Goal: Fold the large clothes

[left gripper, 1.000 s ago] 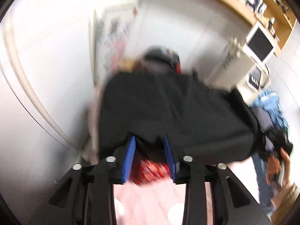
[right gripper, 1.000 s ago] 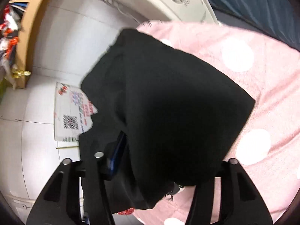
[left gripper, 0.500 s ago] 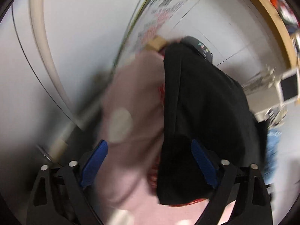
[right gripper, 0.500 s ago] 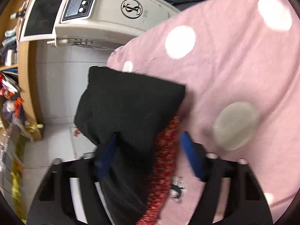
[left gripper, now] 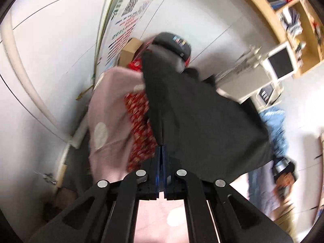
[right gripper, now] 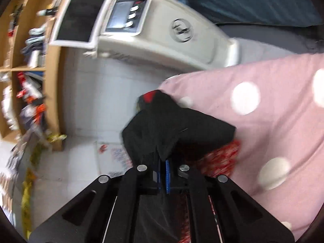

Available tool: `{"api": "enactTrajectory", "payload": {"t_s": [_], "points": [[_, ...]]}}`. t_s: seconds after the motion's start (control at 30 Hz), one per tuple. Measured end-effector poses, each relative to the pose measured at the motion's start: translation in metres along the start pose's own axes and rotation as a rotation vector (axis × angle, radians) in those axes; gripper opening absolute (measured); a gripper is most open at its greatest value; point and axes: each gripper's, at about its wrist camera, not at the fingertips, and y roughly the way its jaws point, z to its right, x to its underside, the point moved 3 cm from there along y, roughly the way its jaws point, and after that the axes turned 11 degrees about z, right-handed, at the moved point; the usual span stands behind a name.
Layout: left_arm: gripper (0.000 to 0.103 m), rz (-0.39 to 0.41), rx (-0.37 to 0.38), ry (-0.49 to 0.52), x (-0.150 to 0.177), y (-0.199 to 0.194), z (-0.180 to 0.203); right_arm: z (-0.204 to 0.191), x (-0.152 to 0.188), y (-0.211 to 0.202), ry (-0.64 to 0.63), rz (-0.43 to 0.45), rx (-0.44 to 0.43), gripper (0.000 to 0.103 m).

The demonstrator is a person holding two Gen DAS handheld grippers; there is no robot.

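Note:
A large black garment (left gripper: pixel 202 121) with a red patterned lining (left gripper: pixel 139 125) lies bunched on a pink spotted cover (left gripper: pixel 109 121). In the left wrist view my left gripper (left gripper: pixel 162 151) is shut, its blue pads pinching the near edge of the black cloth. The right wrist view shows the same garment (right gripper: pixel 174 129) with the red lining (right gripper: pixel 218 158) spilling out at its right. My right gripper (right gripper: pixel 163 162) is shut on a fold of the black cloth, which hangs down between its arms.
A beige machine (right gripper: pixel 162 40) with a screen (right gripper: pixel 79 18) stands beyond the pink cover (right gripper: pixel 263 121). Wooden shelves (right gripper: pixel 30 60) full of items line the wall. Blue clothes (left gripper: pixel 275 125), a printed poster (left gripper: pixel 125 20) and a cardboard box (left gripper: pixel 129 48) lie beyond the garment.
Both grippers have gone from open around the black garment to shut on its edges. Each view has swung, and the cloth now hangs bunched and pulled from the two grips.

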Motion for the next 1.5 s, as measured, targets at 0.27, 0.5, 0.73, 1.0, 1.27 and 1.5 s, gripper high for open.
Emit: {"api": "enactTrajectory", "payload": {"t_s": [0.27, 0.5, 0.73, 1.0, 1.27, 1.5], "points": [[0.003, 0.054, -0.447, 0.113, 0.013, 0.044, -0.04, 0.038, 0.031, -0.014, -0.234, 0.011, 0.359, 0.076], [0.078, 0.219, -0.377, 0.21, -0.015, 0.001, 0.002, 0.007, 0.084, -0.038, -0.593, -0.081, 0.415, 0.081], [0.097, 0.234, -0.195, 0.483, 0.012, -0.01, 0.128, -0.046, 0.185, -0.039, -0.932, -0.213, 0.338, 0.086], [0.097, -0.019, -0.094, 0.55, 0.088, 0.038, 0.165, -0.059, 0.24, -0.052, -1.144, -0.214, 0.4, 0.094], [0.097, -0.102, -0.167, 0.561, 0.103, 0.056, 0.15, -0.058, 0.252, -0.053, -1.222, -0.187, 0.425, 0.094], [0.097, -0.087, -0.183, 0.577, 0.098, 0.052, 0.151, -0.07, 0.248, -0.053, -1.178, -0.173, 0.39, 0.094]]}}
